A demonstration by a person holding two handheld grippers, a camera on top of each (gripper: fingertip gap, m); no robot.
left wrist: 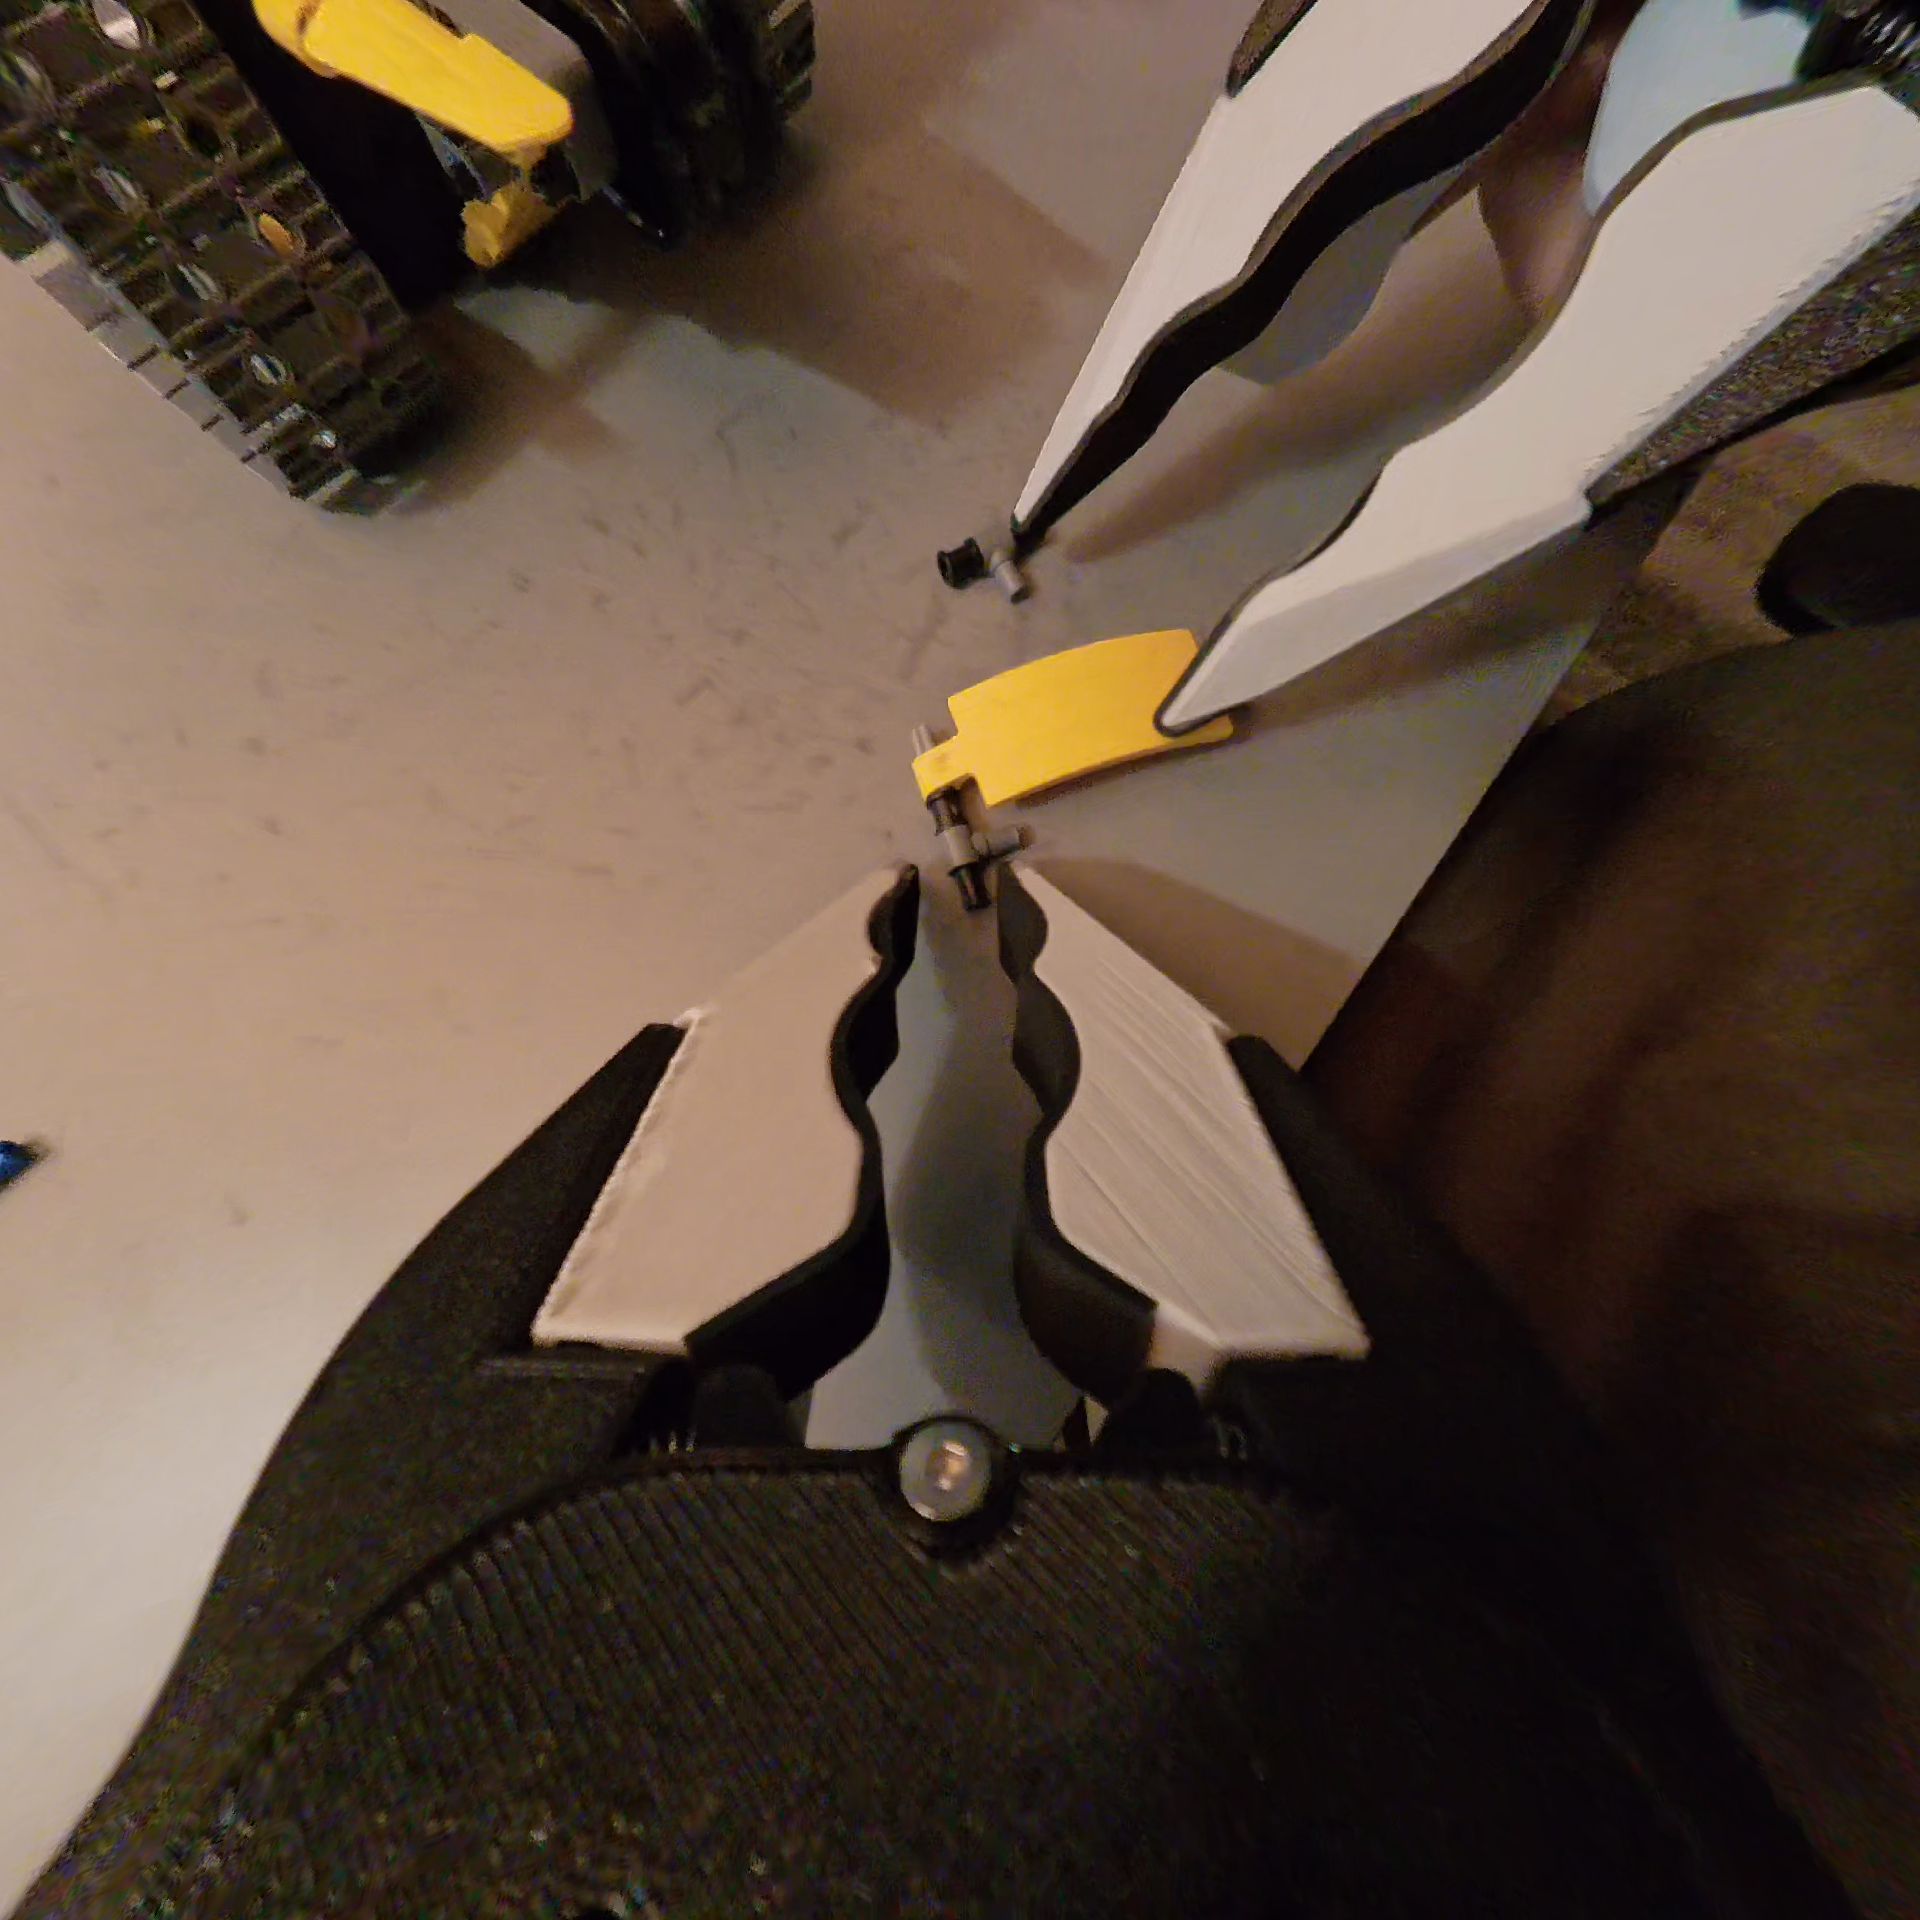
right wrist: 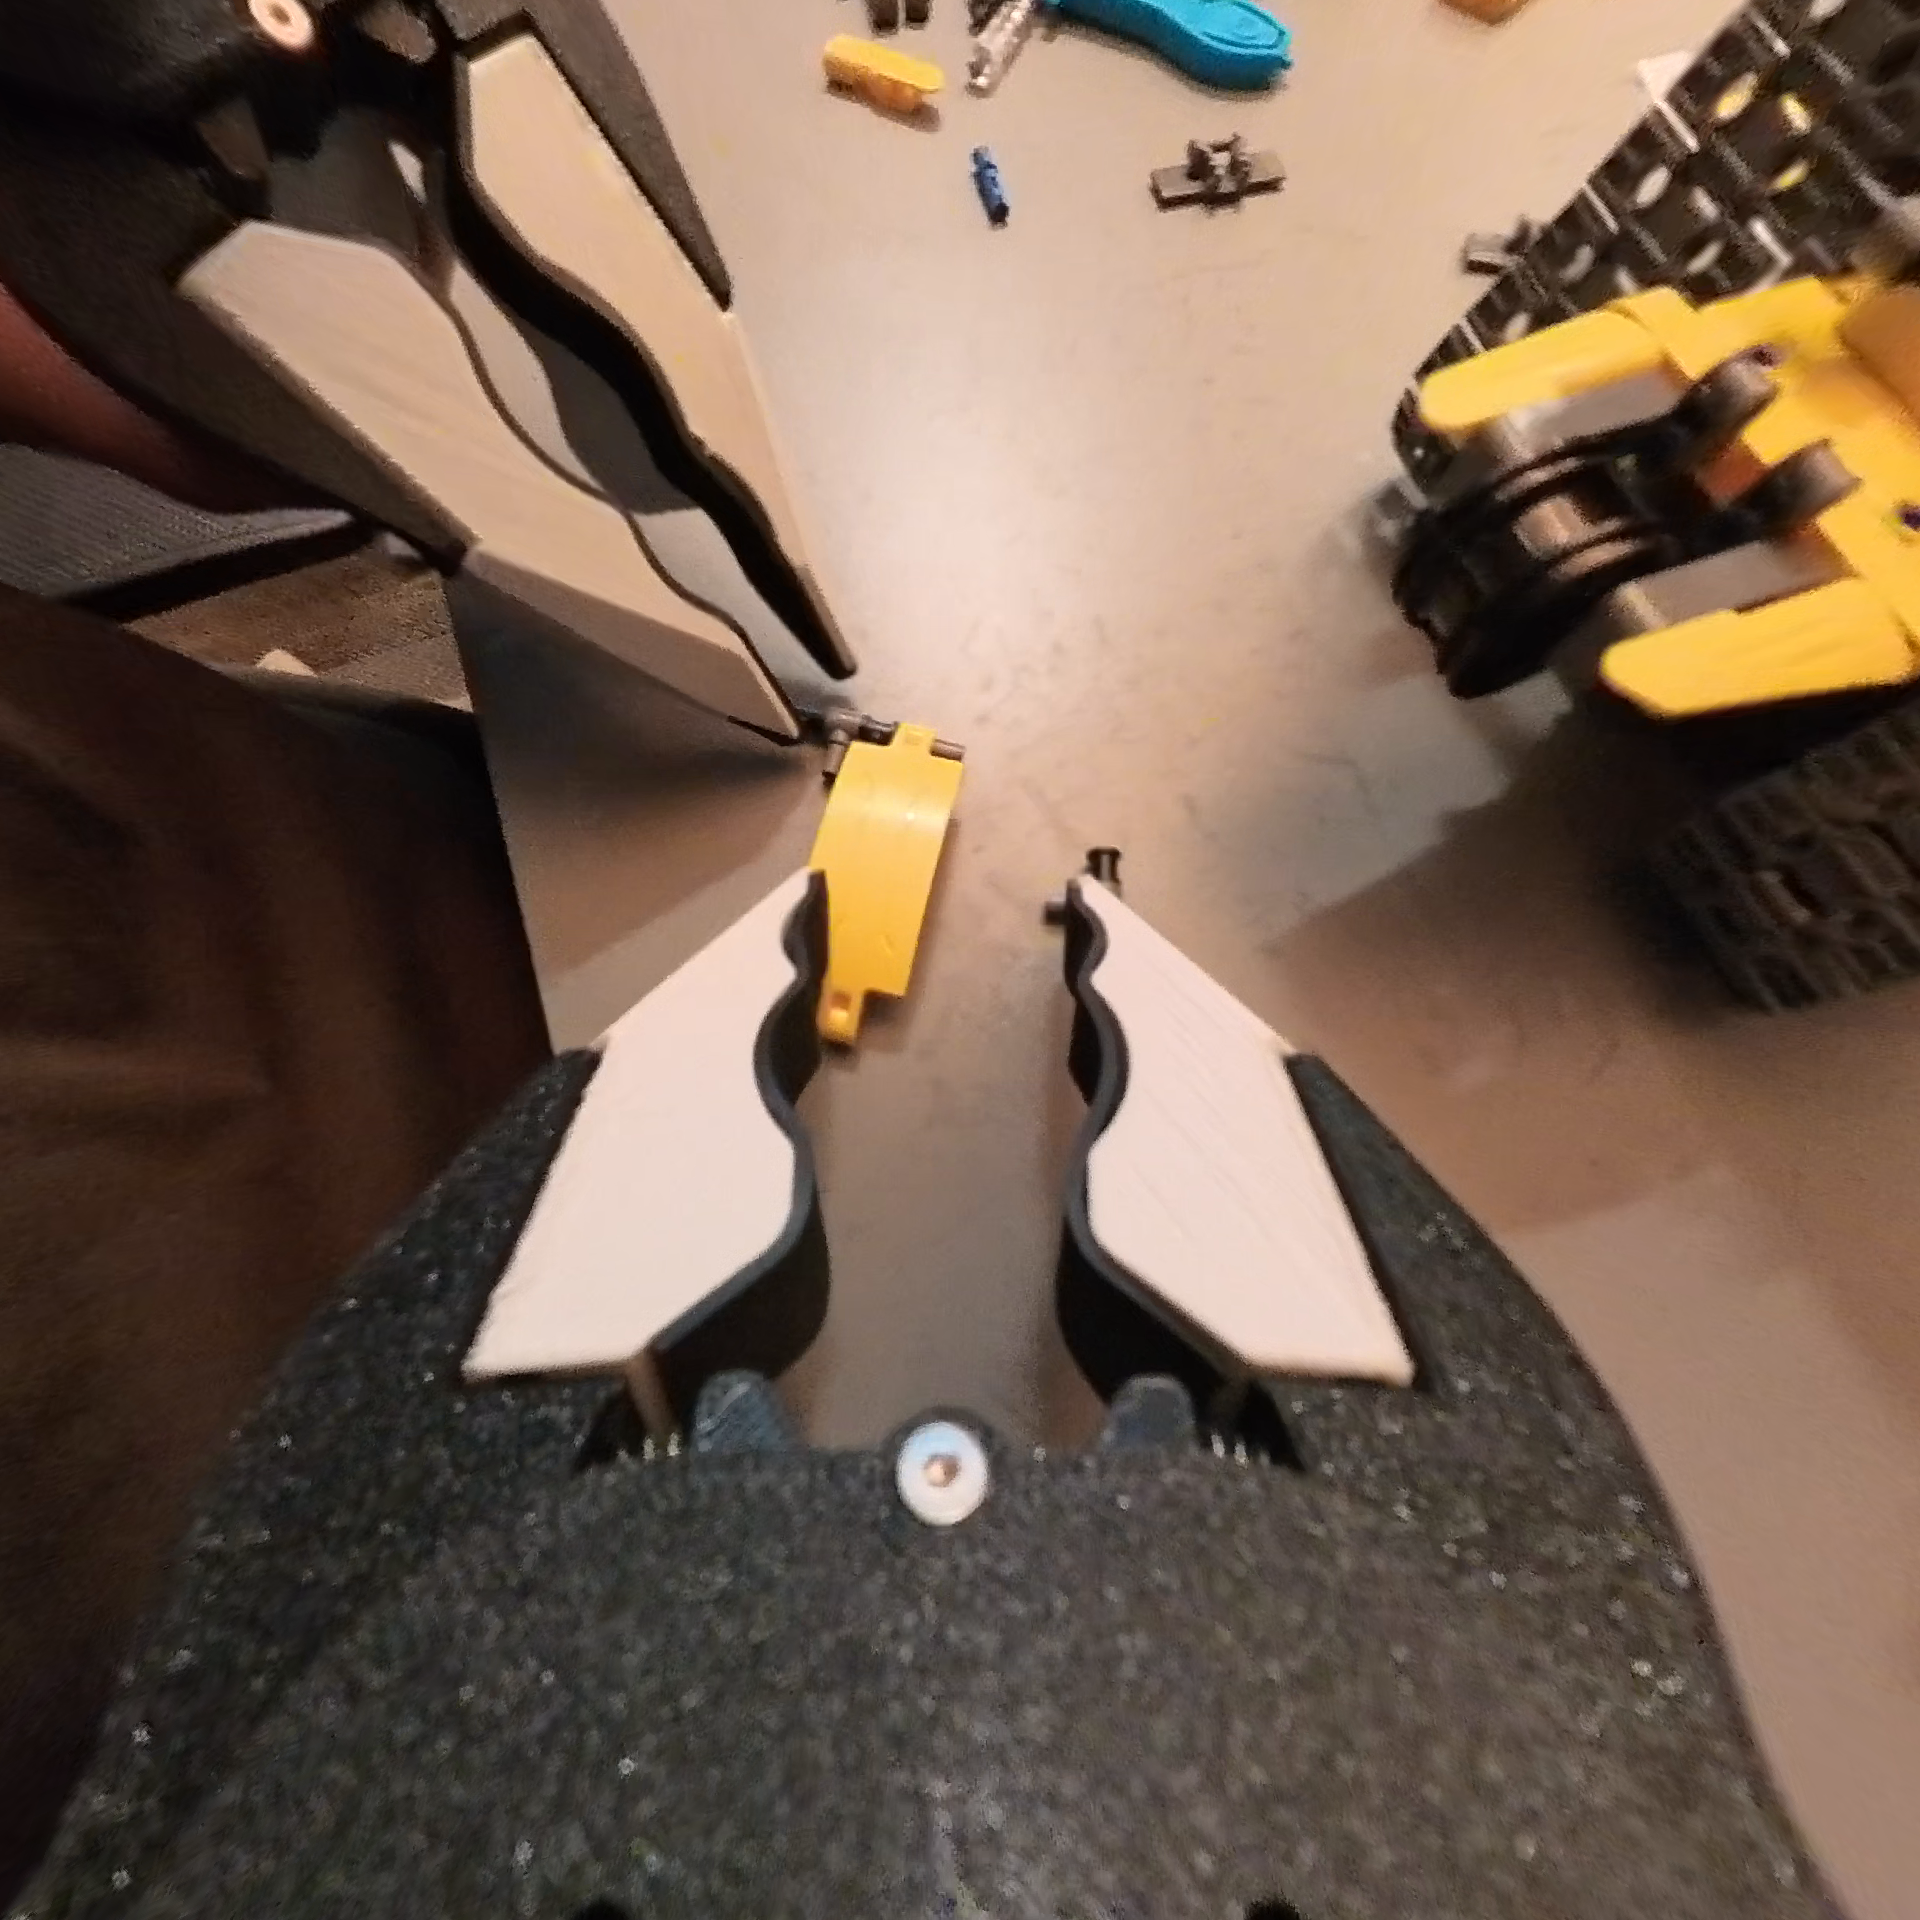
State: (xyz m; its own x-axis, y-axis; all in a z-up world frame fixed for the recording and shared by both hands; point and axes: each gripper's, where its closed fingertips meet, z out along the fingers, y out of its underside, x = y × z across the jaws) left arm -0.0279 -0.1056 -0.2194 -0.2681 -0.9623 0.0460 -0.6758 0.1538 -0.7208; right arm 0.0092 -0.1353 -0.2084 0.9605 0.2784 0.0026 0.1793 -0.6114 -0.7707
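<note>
Grey and scuffed, the counter [left wrist: 416,831] is carrying a scatter of toy building parts under warm light. Near its edge a curved yellow panel [left wrist: 1070,717] is lying flat, with small grey and black pins [left wrist: 961,842] sticking out of its narrow end.

The left tool [left wrist: 958,883] is pointing at those pins, its two white fingers standing slightly apart with the black pin tip sitting right at the gap between their tips; whether they are actually pinching it is hard to tell. The right tool [right wrist: 945,894] is resting its fingers wide apart on the counter. One of its fingers [right wrist: 717,997] is lying against the side of the yellow panel, overlapping its far end in the left wrist view, while the other finger is sitting just beside a separate small black and grey connector [left wrist: 982,566].

Farther off, a yellow and black tracked toy vehicle [right wrist: 1704,540] is standing well apart from both tools. Beyond it, loose pieces are lying about: a small yellow piece [right wrist: 883,73], a blue pin [right wrist: 990,185], a black bracket [right wrist: 1218,179] and a bright blue flat tool-shaped item [right wrist: 1184,31]. A dark brown sleeve or garment [left wrist: 1662,1143] is filling the side next to the counter edge.
</note>
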